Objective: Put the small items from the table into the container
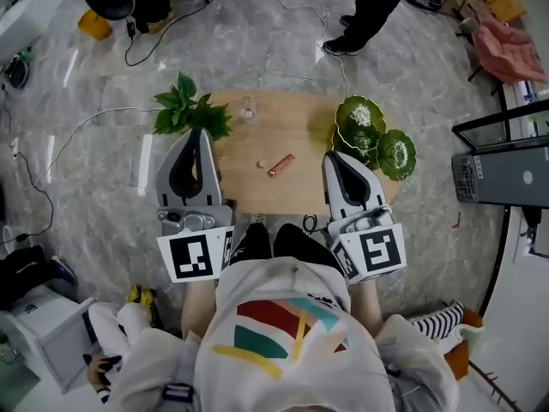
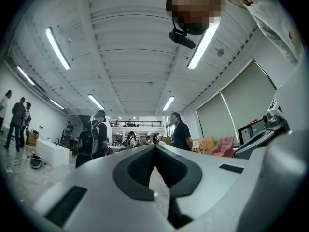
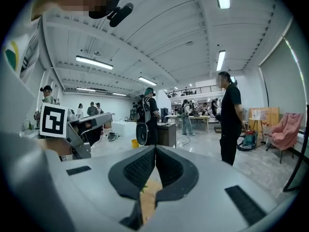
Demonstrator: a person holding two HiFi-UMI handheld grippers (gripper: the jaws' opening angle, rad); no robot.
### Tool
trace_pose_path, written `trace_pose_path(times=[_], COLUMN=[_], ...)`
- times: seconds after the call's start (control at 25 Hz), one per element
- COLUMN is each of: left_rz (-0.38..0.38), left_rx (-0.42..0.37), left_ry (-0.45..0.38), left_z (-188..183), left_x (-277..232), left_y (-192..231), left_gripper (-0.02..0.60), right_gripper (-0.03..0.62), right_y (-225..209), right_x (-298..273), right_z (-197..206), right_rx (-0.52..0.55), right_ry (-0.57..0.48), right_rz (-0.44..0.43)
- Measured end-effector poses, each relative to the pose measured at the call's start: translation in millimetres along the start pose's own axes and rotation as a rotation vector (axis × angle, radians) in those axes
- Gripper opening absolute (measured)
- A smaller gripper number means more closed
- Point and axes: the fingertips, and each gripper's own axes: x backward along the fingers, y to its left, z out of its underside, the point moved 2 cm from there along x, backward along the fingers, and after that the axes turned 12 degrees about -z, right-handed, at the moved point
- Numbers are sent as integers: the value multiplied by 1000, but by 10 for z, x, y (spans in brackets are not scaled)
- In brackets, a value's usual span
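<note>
On the small wooden table (image 1: pixel 300 118) lie a small white round item (image 1: pixel 261 164) and a brown wrapped bar (image 1: pixel 280 166), side by side near the middle. Two green leaf-shaped dishes (image 1: pixel 360 125) sit at the table's right end. My left gripper (image 1: pixel 199 133) is over the table's left edge, shut and empty. My right gripper (image 1: pixel 333 155) is shut and empty too, beside the nearer green dish (image 1: pixel 396 154). In the left gripper view the jaws (image 2: pixel 155 147) meet with nothing between them. The right gripper view shows its jaws (image 3: pixel 155 149) pressed together, with table wood below.
A leafy green plant (image 1: pixel 190 110) stands at the table's far left, and a small clear glass (image 1: pixel 249 108) stands at the far edge. A person's legs (image 1: pixel 369 11) stand beyond the table. Cables run over the marble floor (image 1: pixel 103 153). A dark cabinet (image 1: pixel 510 170) is at the right.
</note>
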Motion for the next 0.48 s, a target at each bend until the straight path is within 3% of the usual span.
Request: trace_pose_path(times=[0.24,0.48], left_rz=[20,-6], left_rx=[-28,0], left_ry=[15,31], left_z=[92,205], left_x=[-228,-376], left_y=[-86,-102], left_gripper=[8,8], right_gripper=[15,15], right_y=[-234,-334], right_x=[-221,-394], right_z=[78,149], right_rx=[-25,-15], right_ry=[32,72], right_rz=[-25,-97])
